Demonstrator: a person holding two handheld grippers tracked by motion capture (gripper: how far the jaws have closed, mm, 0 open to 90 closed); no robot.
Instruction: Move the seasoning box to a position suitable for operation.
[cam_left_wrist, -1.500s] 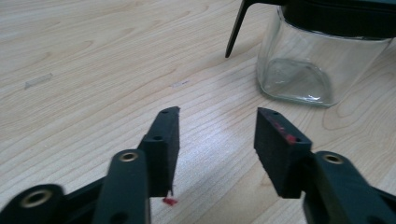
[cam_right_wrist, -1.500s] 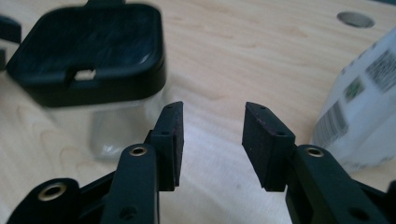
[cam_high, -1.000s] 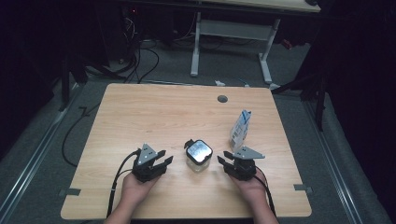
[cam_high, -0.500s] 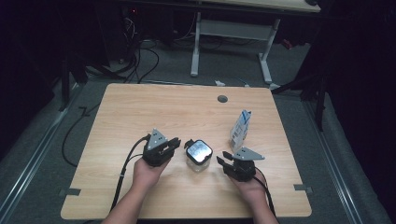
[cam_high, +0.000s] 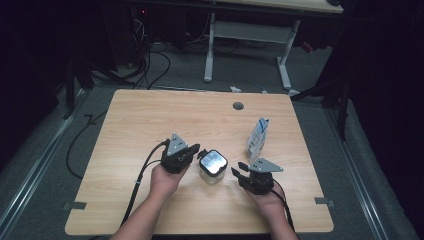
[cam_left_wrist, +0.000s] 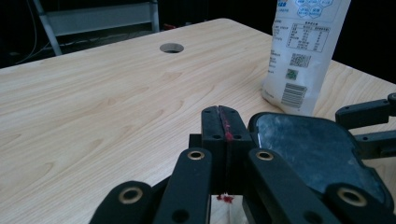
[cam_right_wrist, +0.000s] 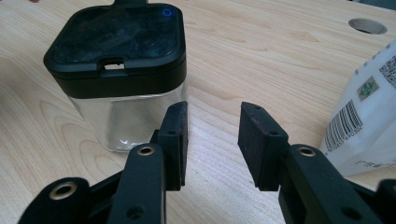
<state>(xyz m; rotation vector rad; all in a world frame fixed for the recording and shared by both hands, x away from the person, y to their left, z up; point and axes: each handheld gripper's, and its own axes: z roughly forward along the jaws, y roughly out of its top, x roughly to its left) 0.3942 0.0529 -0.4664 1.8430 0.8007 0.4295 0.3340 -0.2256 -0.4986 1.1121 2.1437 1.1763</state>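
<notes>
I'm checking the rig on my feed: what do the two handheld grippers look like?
Both are black. The left gripper and the right gripper each carry a grey three-cornered plate on top and trail a black cable back along the forearm. Linkage arms have brass-coloured pivot rivets. The left gripper's pads show red smears at their seam. The forearms are bare, with no sleeves.

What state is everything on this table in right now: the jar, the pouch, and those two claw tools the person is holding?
Clear square jar: upright on the table, black lid on.
White pouch: standing upright, top sealed as far as I can see.
Left gripper: fingers just closed, shut with nothing between them, right beside the jar's lid.
Right gripper: fingers partly open, empty, pointing between jar and pouch.
Wooden table: round hole near its far edge.
</notes>
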